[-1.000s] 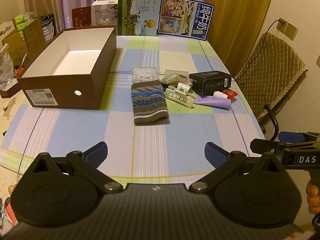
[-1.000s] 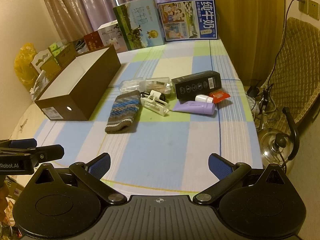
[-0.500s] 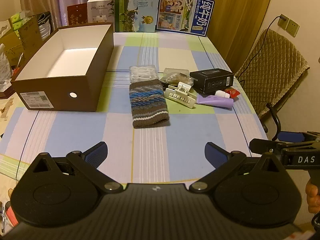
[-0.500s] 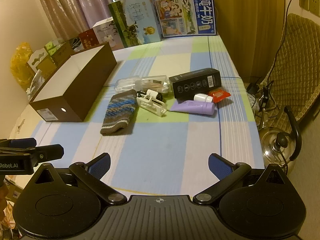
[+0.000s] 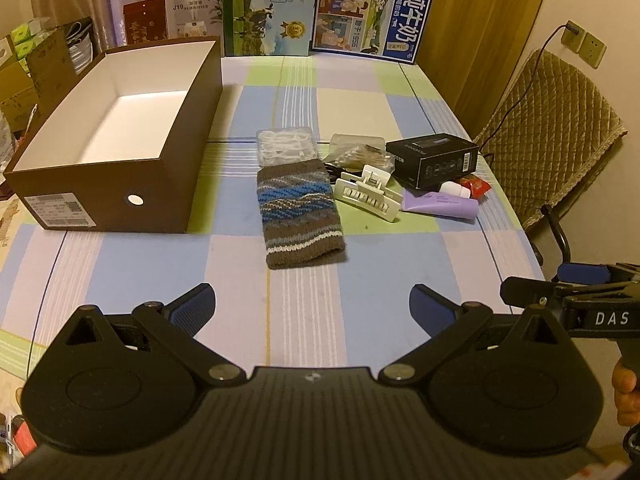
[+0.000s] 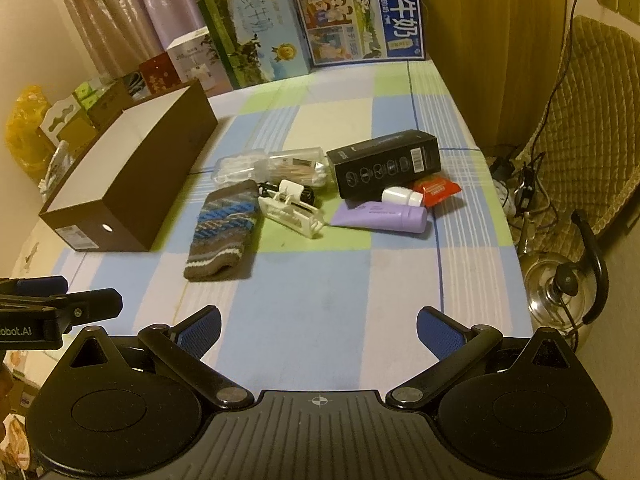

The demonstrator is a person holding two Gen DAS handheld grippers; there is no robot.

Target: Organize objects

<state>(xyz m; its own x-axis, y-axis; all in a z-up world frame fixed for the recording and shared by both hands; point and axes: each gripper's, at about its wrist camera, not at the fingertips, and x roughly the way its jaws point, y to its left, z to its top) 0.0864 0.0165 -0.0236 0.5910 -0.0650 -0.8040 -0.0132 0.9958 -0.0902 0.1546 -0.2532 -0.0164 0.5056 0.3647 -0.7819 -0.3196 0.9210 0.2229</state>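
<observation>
Nothing is picked up yet, so this looks like the approach before the first grasp. The left gripper point(image 5: 311, 305) and the right gripper point(image 6: 318, 328) both hang over the near edge of the table point(image 5: 384, 276) with their jaws spread wide and nothing between them. The things to tidy lie in a cluster mid-table: a knitted pouch point(image 5: 300, 216), a white hair clip point(image 5: 368, 196) just beside it, a purple tube point(image 5: 440, 205), a black carton point(image 5: 434, 159), a small red packet point(image 6: 436, 191) and two clear packs point(image 5: 285, 145) behind the pouch. The open brown box point(image 5: 116, 160) stands to the left of them, apparently with nothing in it. The next move probably calls for one gripper to reach forward and down over the closest piece, likely the pouch, and close on it before carrying it to the box. Compared with a second ago, both cameras sit a little nearer the table and the objects appear slightly larger; nothing on the cloth has shifted, and the jaws are as wide as before.
</observation>
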